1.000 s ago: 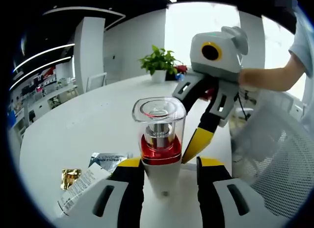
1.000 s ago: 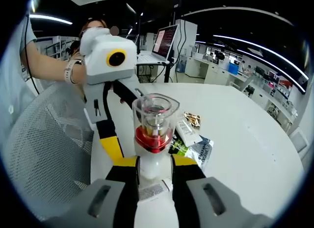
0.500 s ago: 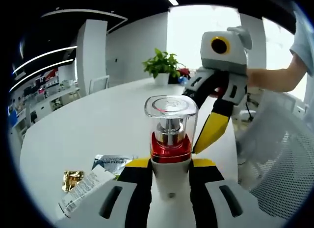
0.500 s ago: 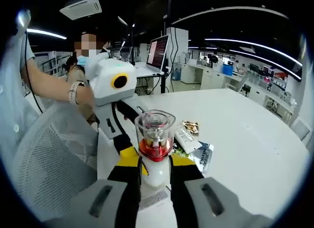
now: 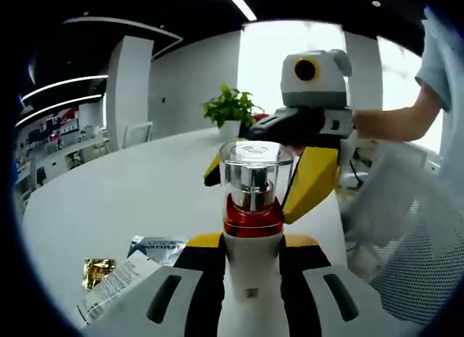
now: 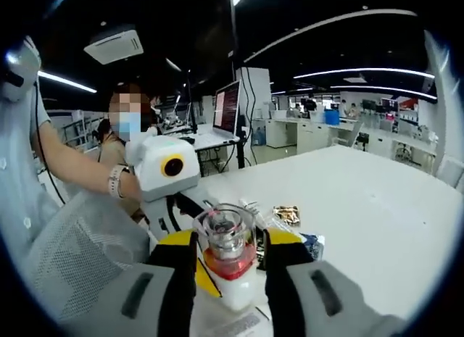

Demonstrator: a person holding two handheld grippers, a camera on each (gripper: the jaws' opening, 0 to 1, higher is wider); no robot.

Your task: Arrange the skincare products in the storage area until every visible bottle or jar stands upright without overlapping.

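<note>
A pump bottle (image 5: 251, 206) with a clear cap, a red collar and a white body stands upright between my left gripper (image 5: 251, 240) jaws, which press on its white body. The right gripper's yellow fingers (image 5: 312, 181) reach in from the right and straddle the cap with gaps on both sides. In the right gripper view the same bottle (image 6: 228, 261) sits between my right gripper (image 6: 230, 239) jaws, which stand open and apart from it. A yellow finger of the left gripper (image 6: 205, 277) shows low behind the bottle.
On the white round table (image 5: 109, 199) lie a white tube (image 5: 116, 283), a gold sachet (image 5: 94, 272) and a silvery sachet (image 5: 159, 246). A mesh chair (image 6: 72, 257) stands beside the table edge. A potted plant (image 5: 230, 109) sits far back.
My left jaws have closed onto the bottle's white body. My right jaws have spread apart and let go of it, and the right gripper has risen to cap height.
</note>
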